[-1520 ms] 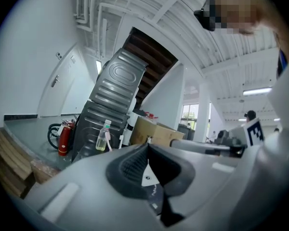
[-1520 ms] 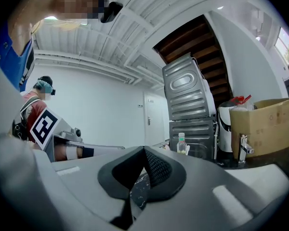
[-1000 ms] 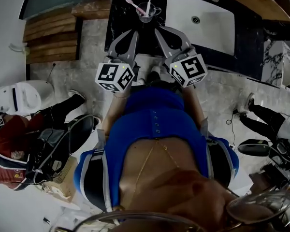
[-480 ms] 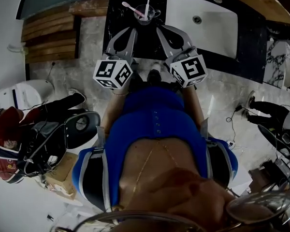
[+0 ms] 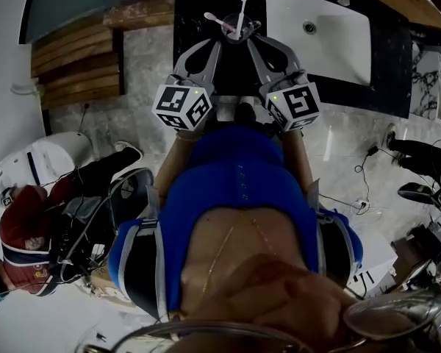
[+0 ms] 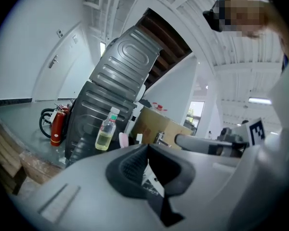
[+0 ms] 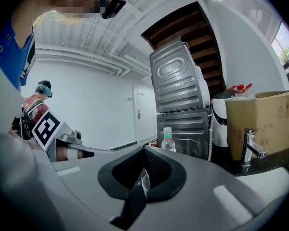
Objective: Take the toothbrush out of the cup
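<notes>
We judge the step in hand to be the approach: nothing is gripped yet. The cup [image 5: 237,31] stands on the dark counter [image 5: 195,9], just left of the white sink [image 5: 338,46], at the far edge of the head view. A pink toothbrush [image 5: 222,22] leans left in it and a white toothbrush [image 5: 242,7] stands nearly upright.

The left gripper [image 5: 214,46] and right gripper [image 5: 256,43] flank the cup on its near side. Both have their jaws fully together, with nothing between the pads.

The next move calls for parting one pair of jaws, then aligning its pads on a brush handle above the rim.

We cannot tell whether either tip touches the cup, nor which brush is meant. In both gripper views the gripper body hides nearly all of the cup.
</notes>
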